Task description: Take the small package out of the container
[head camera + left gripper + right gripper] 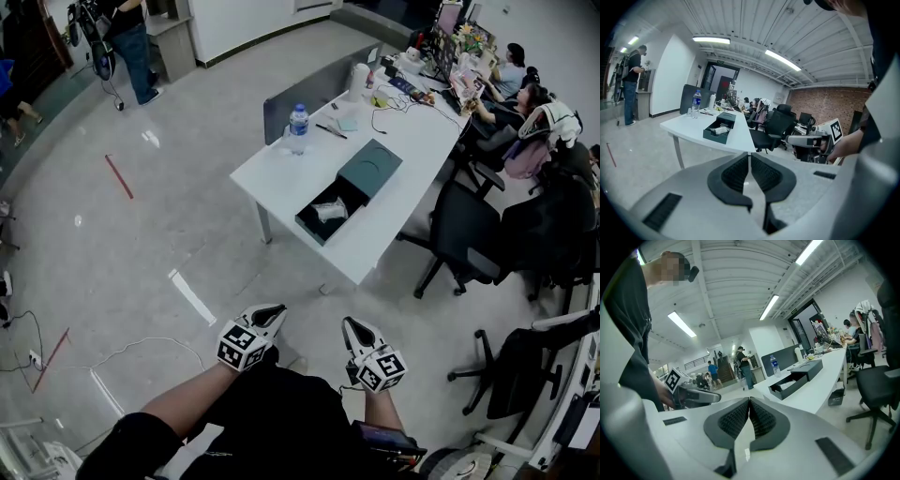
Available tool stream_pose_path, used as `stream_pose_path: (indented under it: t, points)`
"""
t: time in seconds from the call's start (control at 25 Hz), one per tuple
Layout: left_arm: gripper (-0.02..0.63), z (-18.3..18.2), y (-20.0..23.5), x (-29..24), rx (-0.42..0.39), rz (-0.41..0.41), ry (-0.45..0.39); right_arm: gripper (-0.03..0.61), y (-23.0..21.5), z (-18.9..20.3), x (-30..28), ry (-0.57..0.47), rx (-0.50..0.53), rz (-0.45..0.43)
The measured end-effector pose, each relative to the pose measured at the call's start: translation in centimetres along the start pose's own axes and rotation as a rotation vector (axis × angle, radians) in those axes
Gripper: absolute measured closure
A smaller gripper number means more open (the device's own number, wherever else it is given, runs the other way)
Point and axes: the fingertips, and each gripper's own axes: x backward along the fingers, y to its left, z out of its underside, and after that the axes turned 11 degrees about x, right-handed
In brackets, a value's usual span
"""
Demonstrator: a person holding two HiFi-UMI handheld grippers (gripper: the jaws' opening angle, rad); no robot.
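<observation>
A dark green open container [314,221] lies on the white table [281,183], its lid [370,169] set beside it. Inside rests a small clear-wrapped package [329,212]. The same container [710,133] [780,389] shows far ahead in both gripper views. My left gripper [273,312] and right gripper [353,326] are held close to my body, well short of the table. Each has its jaws together with nothing between them. The left gripper [749,158] and the right gripper [749,401] are both shut.
A water bottle [298,127] stands at the table's far left corner. Cables and small items lie further along the table. Black office chairs [459,234] stand to the right. People sit at the far desks and one stands at the back left. Red tape marks [118,176] cross the floor.
</observation>
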Motion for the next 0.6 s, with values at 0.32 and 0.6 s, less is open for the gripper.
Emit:
stream_pose_path:
  t: [0.32,0.6]
  points:
    - [0.588,-2.5,2.6,-1.4,-0.013,0.026,0.003,0.552,-1.3,-1.2,-2.7,-0.011,0.007,0.032]
    - [0.588,-4.8,4.6,-2.8,-0.026,0.062,0.0,0.552,-2.5,-2.4,-5.1,-0.006,0.024,0.069]
